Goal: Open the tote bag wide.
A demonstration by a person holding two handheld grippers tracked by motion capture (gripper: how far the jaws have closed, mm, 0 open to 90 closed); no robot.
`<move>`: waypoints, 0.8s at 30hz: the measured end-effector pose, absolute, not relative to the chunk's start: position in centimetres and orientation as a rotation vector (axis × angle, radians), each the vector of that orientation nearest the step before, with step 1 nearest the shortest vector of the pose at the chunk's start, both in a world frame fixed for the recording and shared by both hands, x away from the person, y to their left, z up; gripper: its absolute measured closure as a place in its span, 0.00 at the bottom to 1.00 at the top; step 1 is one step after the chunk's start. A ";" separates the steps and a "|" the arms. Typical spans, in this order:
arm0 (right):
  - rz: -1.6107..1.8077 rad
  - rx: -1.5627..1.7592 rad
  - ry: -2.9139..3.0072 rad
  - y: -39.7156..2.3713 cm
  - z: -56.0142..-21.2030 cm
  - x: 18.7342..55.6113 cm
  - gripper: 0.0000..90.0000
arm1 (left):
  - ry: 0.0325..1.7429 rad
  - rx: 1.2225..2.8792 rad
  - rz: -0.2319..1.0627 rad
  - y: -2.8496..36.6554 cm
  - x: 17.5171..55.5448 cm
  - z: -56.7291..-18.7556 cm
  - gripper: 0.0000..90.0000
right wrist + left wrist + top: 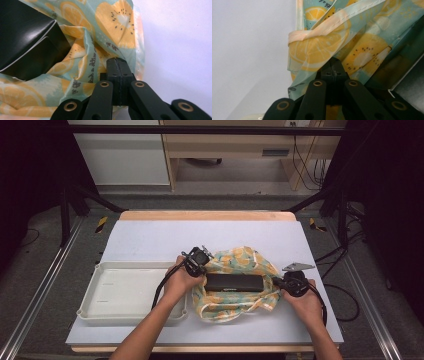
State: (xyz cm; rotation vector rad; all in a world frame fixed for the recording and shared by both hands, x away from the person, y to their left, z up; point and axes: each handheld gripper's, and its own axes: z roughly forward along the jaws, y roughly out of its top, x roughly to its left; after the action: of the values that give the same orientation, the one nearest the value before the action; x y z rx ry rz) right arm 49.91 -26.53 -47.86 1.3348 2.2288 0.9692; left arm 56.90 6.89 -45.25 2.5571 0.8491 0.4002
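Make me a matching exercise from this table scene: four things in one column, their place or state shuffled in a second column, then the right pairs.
1. black box
2. tray
3. left gripper
4. right gripper

A. white, left of the fruit-print cloth
B. shut on the cloth's right end
C. lies on the cloth
D. shut on the cloth's left end

Pairs: 1-C, 2-A, 3-D, 4-B

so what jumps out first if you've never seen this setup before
The fruit-print cloth in the middle of the table, orange and teal, with a long black box lying on it. A left hand-held gripper and a right hand-held gripper pinch the cloth's edges on either side of the box, jaws shut. At the left sits a shallow white tray.
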 end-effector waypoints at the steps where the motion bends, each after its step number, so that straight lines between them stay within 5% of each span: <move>1: 0.969 1.335 2.229 -26.5 -47.9 49.9 1.00 | 0.849 2.557 0.400 6.9 56.9 -45.3 1.00; 24: 1.179 1.042 2.180 -24.7 -44.0 43.1 1.00 | 0.717 2.330 0.492 7.7 51.8 -39.6 0.85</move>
State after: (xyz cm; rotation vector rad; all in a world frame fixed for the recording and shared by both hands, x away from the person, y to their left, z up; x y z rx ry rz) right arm 43.08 -24.70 -43.96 1.0417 2.1803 1.1785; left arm 51.75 7.67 -39.61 2.3296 0.7169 0.4925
